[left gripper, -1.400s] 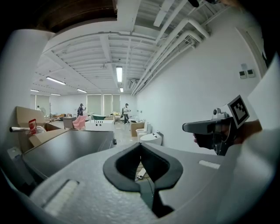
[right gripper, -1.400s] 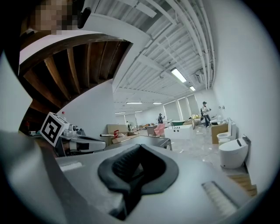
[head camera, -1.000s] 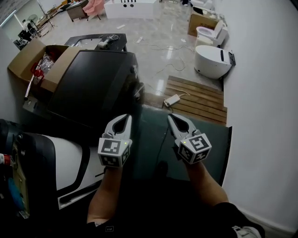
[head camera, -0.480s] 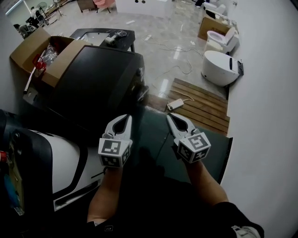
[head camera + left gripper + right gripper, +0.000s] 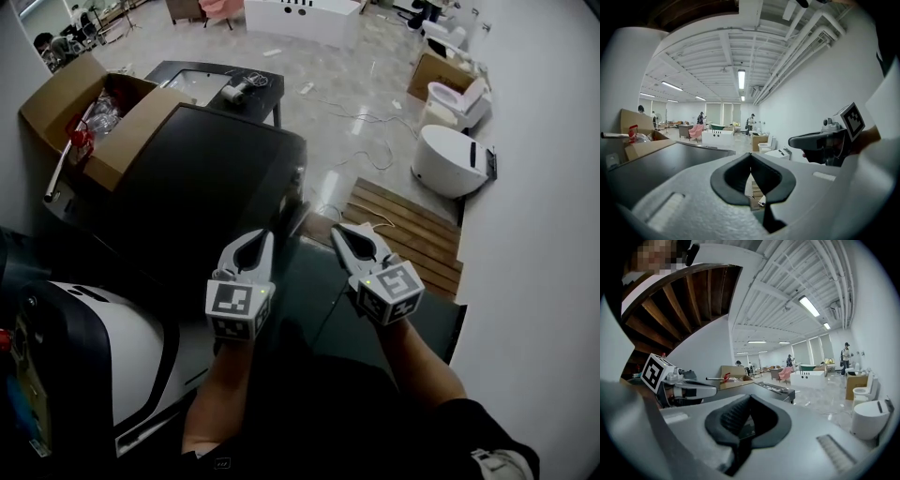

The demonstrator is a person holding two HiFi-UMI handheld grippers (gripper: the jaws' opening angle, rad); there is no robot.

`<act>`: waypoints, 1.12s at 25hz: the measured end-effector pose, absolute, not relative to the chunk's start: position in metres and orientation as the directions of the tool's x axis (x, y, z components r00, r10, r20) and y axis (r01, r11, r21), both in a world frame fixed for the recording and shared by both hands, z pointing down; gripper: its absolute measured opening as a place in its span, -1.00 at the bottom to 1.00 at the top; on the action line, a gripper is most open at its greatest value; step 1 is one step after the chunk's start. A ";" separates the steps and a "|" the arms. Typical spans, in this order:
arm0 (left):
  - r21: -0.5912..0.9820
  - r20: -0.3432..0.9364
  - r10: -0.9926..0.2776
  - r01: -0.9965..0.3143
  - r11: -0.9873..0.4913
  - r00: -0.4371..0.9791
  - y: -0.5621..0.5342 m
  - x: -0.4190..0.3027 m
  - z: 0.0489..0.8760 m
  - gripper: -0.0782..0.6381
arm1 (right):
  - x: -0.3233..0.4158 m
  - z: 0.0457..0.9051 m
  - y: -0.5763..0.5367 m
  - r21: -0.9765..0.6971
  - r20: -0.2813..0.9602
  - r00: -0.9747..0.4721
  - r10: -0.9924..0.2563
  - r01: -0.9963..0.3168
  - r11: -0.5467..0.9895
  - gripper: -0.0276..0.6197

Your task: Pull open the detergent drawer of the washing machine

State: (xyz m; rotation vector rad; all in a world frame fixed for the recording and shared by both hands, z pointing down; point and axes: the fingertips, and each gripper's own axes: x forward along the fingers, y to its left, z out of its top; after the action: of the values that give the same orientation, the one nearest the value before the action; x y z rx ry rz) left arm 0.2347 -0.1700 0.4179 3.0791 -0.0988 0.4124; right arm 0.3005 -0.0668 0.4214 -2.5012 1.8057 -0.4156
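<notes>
Pointing forward side by side, the left gripper (image 5: 265, 236) and the right gripper (image 5: 339, 231) are both fully closed. Their tips meet and neither holds anything. Each gripper view shows only the dark-lined hollow behind the touching tips, with the room beyond.

The detergent drawer cannot be made out in any view. A large black appliance (image 5: 202, 183) stands just ahead of the left gripper, but the steep head view shows little more than its flat dark top and a narrow strip of its right side. The face where a drawer would sit is hidden. In the left gripper view that same dark top runs off behind the gripper's own grey body.

At lower left, a white-and-black machine (image 5: 103, 337) is cut off by the frame's left edge and partly covered by the left forearm. Whether this or the black appliance is the washing machine cannot be told.

A cardboard box (image 5: 70, 98) sits against the appliance's far left corner, with a tangle of red and pale contents too small to identify. To the right, wooden slats (image 5: 412, 220) lie on the floor, their near end hidden behind the right gripper. A dark mat (image 5: 427, 314) beneath both arms is largely covered by them.
</notes>
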 end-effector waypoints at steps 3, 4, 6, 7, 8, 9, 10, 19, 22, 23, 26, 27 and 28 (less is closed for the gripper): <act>0.021 0.271 -0.078 -0.087 -0.996 0.959 -0.189 0.243 0.423 -0.75 | 0.313 0.423 -0.088 -0.174 0.210 0.268 -0.940 -0.936 -0.305 -0.91; 0.028 0.277 -0.086 -0.097 -0.995 0.957 -0.193 0.245 0.425 -0.75 | 0.317 0.425 -0.092 -0.171 0.216 0.262 -0.940 -0.938 -0.301 -0.91; 0.039 0.290 -0.106 -0.123 -0.992 0.951 -0.202 0.245 0.427 -0.75 | 0.321 0.427 -0.101 -0.169 0.228 0.248 -0.941 -0.942 -0.289 -0.91; 0.041 0.292 -0.116 -0.134 -0.990 0.949 -0.207 0.245 0.427 -0.75 | 0.322 0.426 -0.107 -0.173 0.230 0.235 -0.944 -0.945 -0.278 -0.91; 0.041 0.291 -0.126 -0.144 -0.989 0.948 -0.213 0.245 0.427 -0.75 | 0.322 0.427 -0.113 -0.175 0.232 0.221 -0.947 -0.949 -0.264 -0.91; 0.044 0.294 -0.136 -0.156 -0.987 0.946 -0.218 0.244 0.429 -0.75 | 0.324 0.429 -0.118 -0.170 0.236 0.208 -0.949 -0.953 -0.251 -0.91; 0.051 0.300 -0.147 -0.170 -0.984 0.942 -0.222 0.244 0.432 -0.75 | 0.325 0.433 -0.122 -0.160 0.242 0.195 -0.951 -0.958 -0.237 -0.91; 0.076 0.313 -0.310 -0.349 -0.934 0.898 -0.226 0.271 0.434 -0.75 | 0.359 0.424 -0.153 -0.133 0.244 -0.033 -0.969 -0.991 0.000 -0.91; 0.090 0.331 -0.363 -0.412 -0.907 0.871 -0.221 0.283 0.441 -0.75 | 0.376 0.418 -0.157 -0.123 0.231 -0.103 -0.968 -0.989 0.076 -0.91; 0.093 0.339 -0.378 -0.430 -0.898 0.862 -0.218 0.287 0.444 -0.75 | 0.382 0.419 -0.156 -0.129 0.229 -0.121 -0.966 -0.987 0.093 -0.91; 0.097 0.352 -0.423 -0.482 -0.871 0.835 -0.208 0.295 0.446 -0.75 | 0.396 0.425 -0.150 -0.164 0.234 -0.171 -0.957 -0.977 0.134 -0.91; 0.095 0.355 -0.437 -0.497 -0.863 0.826 -0.205 0.296 0.445 -0.75 | 0.398 0.427 -0.149 -0.173 0.235 -0.189 -0.954 -0.973 0.150 -0.91; 0.096 0.359 -0.452 -0.514 -0.853 0.817 -0.203 0.297 0.444 -0.75 | 0.398 0.429 -0.147 -0.180 0.235 -0.210 -0.949 -0.969 0.170 -0.91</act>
State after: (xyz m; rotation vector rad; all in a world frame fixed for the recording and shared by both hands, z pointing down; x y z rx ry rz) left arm 0.2966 -0.2027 0.4442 2.8124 -0.7545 0.4855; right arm 0.3983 -0.1470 0.4292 -2.0161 2.4540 -0.4683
